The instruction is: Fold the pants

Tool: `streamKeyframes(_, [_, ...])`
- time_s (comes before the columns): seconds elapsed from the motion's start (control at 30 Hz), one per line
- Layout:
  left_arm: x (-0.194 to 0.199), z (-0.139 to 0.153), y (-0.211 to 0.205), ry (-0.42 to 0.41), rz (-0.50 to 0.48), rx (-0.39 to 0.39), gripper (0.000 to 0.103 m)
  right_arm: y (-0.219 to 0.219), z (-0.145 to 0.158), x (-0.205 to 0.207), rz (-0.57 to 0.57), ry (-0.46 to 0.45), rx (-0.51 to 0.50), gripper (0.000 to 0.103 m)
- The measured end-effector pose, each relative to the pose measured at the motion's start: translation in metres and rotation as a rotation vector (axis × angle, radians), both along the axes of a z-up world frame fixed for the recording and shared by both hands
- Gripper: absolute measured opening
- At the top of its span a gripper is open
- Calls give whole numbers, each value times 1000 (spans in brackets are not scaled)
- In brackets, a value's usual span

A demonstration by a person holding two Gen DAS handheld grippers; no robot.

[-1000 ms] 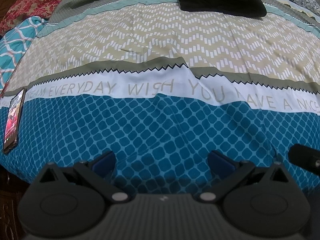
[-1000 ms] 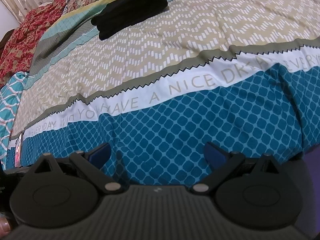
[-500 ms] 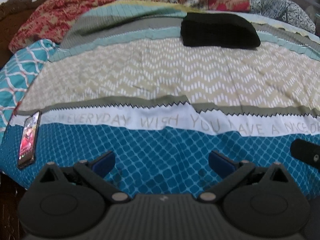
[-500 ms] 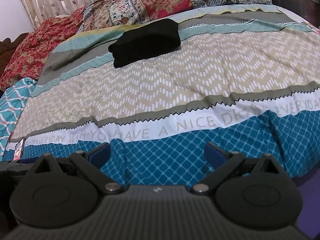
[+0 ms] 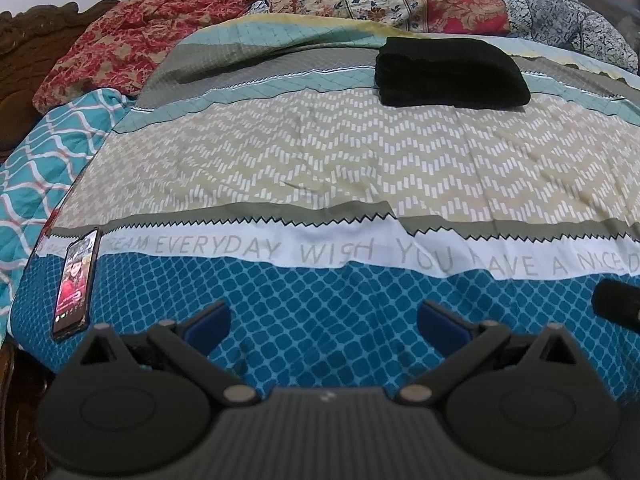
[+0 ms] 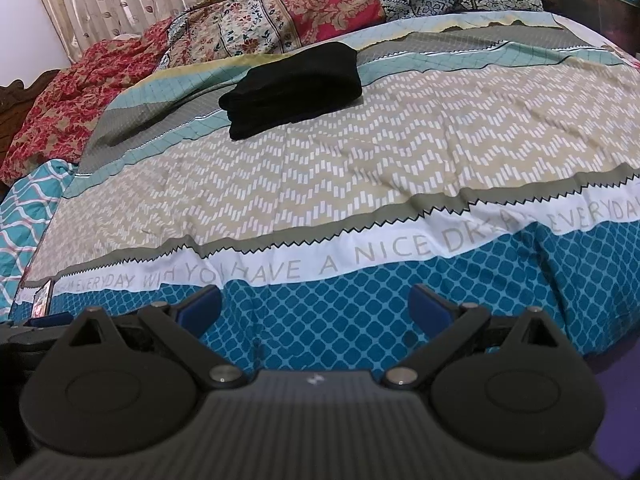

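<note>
Both the left tongs (image 5: 322, 318) and right tongs (image 6: 316, 304), blades apart and empty, have drawn back toward six o'clock from the folded black pants (image 5: 452, 72), so the fold looks finished.

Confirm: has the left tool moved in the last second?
Yes. The left tool, open, has pulled back and tilted up: the bedspread lettering sits lower in view.

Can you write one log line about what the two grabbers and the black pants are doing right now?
pants: folded, far side of bed | left gripper: open, empty | right gripper: open, empty | phone: near left edge
</note>
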State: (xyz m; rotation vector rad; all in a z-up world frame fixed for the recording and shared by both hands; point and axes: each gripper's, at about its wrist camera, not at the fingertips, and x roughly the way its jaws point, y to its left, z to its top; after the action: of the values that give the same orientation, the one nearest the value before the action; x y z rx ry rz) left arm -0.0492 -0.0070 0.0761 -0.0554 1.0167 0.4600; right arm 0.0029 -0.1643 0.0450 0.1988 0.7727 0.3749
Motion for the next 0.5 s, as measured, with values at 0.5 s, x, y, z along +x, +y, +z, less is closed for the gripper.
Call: streamKeyframes(0.5, [2, -14, 6, 102, 51, -31, 103, -2, -1, 0, 4, 30, 12, 101])
